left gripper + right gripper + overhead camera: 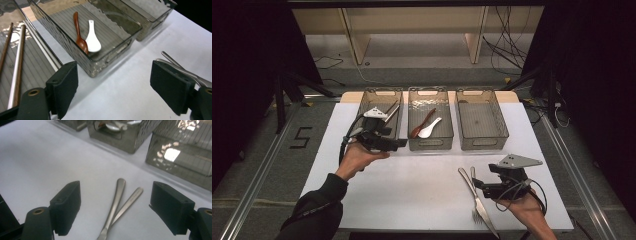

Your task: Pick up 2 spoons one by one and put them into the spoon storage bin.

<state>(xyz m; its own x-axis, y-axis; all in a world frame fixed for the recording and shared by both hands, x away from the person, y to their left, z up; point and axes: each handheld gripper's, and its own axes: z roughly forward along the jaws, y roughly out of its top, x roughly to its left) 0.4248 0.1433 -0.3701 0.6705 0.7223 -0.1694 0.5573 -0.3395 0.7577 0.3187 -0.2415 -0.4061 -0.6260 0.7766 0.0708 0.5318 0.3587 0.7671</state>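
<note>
Fork (477, 202) and knife (467, 179) lie lengthwise, handles toward the bins — tips cut off between the wide-open, empty right tongs (115, 205).

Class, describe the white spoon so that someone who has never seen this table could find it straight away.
Three grey bins stand in a row at the table's far edge; look in the middle bin. Two spoons lie there side by side, and the white spoon is the short, pale one right of the reddish-brown spoon.

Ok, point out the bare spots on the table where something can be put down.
Free: the white mat between the left gripper and the fork and knife; the right bin holds nothing. Crowded: the middle bin with its spoons, and around the right gripper.
</note>
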